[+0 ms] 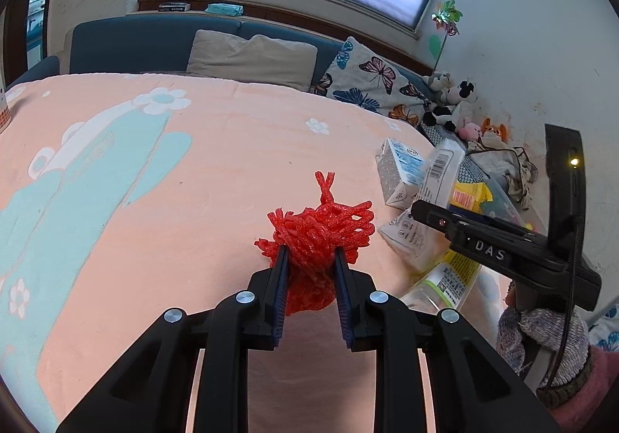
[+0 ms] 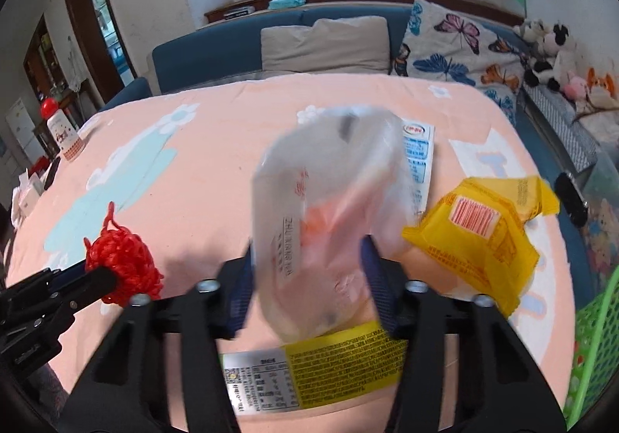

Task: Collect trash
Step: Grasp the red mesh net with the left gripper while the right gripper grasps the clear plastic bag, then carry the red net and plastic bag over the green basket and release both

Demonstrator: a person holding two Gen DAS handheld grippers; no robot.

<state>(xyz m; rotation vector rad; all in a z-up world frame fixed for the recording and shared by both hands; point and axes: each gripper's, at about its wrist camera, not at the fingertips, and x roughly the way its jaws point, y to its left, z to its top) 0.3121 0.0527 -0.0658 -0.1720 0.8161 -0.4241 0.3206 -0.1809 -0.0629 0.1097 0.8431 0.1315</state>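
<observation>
From the left wrist, your left gripper [image 1: 310, 259] pinches the red foam net [image 1: 315, 235] just above the peach blanket [image 1: 116, 170].

From the right wrist, your right gripper [image 2: 309, 262] pinches a blurred clear plastic wrapper [image 2: 329, 208]. The pickup step looks done; next, carry both to the green basket [image 2: 595, 332], likely the bin.

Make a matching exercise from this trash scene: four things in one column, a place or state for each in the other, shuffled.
Things:
1. red net
2. clear plastic bag
3. yellow wrapper
4. green basket

Places or states:
A. lying loose on the pink blanket
B. pinched in the left gripper
C. at the blanket's right edge
D. between the right gripper fingers, blurred

Pairs: 1-B, 2-D, 3-A, 4-C
</observation>
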